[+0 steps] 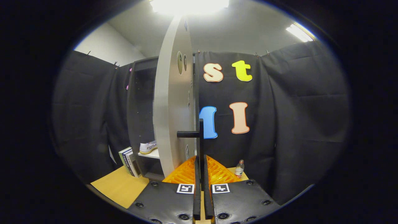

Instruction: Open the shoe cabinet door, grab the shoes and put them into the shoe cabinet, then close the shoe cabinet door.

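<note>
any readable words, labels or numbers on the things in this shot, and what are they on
None can be read.
Shoe in the cabinet: side marking, blurred.
Books beside the cabinet: spine print, too small.
Bottle: label too small.
Claw, shut on the door handle: square black-and-white marker tags, no words.

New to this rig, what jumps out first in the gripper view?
The open cabinet door, seen edge-on, rises straight ahead of the claw. Its black handle runs down between the orange fingers, which are closed on it. To the door's left, a white shoe sits on a shelf inside the dark shoe cabinet, books lean by its base, and a small bottle stands on the table beyond the fingers.
</note>
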Demonstrator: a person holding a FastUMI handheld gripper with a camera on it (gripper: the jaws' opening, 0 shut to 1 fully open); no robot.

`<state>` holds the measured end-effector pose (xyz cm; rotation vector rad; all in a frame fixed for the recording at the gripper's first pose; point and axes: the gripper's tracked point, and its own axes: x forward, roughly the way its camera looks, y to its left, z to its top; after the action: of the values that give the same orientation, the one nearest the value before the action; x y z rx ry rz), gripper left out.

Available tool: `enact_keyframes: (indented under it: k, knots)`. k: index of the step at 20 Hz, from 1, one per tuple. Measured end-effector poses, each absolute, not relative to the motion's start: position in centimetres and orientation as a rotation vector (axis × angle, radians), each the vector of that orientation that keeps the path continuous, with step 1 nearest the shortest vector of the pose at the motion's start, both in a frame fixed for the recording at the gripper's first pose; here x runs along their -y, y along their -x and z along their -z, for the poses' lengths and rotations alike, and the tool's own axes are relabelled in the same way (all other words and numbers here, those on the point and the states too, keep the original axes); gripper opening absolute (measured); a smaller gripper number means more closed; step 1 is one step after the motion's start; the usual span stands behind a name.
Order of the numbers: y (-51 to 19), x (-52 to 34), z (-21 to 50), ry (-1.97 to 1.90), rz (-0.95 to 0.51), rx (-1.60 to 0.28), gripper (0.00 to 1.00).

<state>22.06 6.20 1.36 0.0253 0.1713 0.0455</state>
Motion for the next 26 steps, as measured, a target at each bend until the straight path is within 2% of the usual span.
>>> enact_keyframes:
  k: [3, 6, 9, 10, 15, 19, 26]
  knots:
    - [-21.8, -6.7, -1.1, -0.071, -0.062, -0.185, 0.08]
    - [-20.2, -6.0, -1.8, -0.082, -0.057, -0.167, 0.28]
    - [-18.8, -5.9, -3.3, -0.068, -0.046, -0.121, 0.53]
    - [-18.4, -6.4, -3.7, -0.071, -0.055, -0.099, 0.57]
    - [-15.4, -10.4, -5.4, -0.099, -0.11, -0.003, 0.97]
    - [-15.4, -14.4, -3.0, -0.076, -0.154, -0.019, 0.97]
    - [-16.5, -21.1, 5.6, -0.021, -0.224, -0.167, 0.98]
